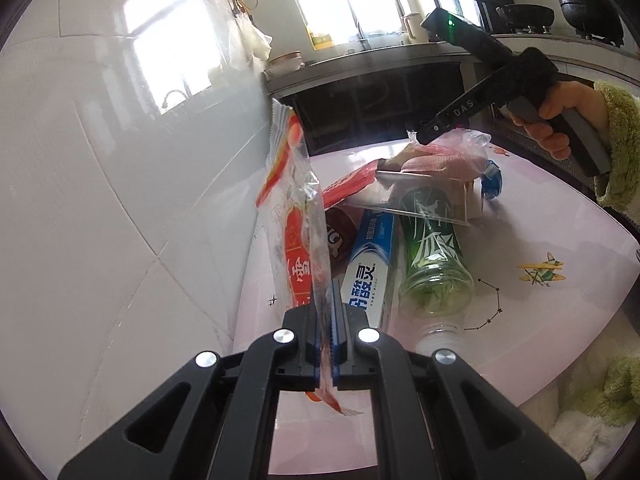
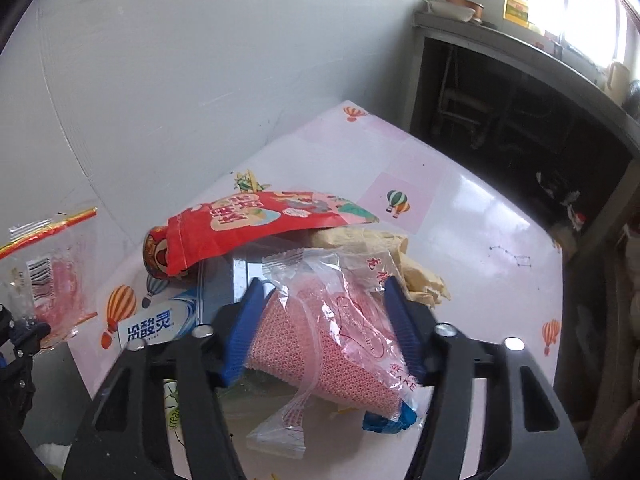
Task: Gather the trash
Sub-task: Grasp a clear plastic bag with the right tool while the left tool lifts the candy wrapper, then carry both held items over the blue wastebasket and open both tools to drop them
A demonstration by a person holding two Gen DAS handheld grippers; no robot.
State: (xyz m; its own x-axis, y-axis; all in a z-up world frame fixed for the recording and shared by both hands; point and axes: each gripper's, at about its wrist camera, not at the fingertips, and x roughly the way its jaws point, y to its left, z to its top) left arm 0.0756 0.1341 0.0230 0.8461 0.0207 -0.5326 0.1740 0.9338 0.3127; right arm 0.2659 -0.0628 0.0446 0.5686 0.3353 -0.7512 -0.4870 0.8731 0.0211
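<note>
My left gripper (image 1: 331, 308) is shut on a clear red-printed plastic wrapper (image 1: 294, 216) and holds it upright above the table; the wrapper also shows at the left of the right wrist view (image 2: 44, 276). My right gripper (image 2: 324, 304) is open, its blue pads either side of a pink cake wrapper with a paper cup (image 2: 332, 332) on top of the trash pile. The right gripper also shows from the left wrist view (image 1: 416, 136), above that wrapper (image 1: 444, 158). The pile holds a red snack bag (image 2: 248, 228), a toothpaste box (image 1: 370, 264) and a green bottle (image 1: 432, 248).
The table (image 2: 460, 216) has a pink cloth with balloon prints and stands against a white tiled wall (image 1: 120, 160). A dark counter (image 2: 520, 80) with bowls and pots runs along the far side. Brown paper (image 2: 412, 264) lies under the pile.
</note>
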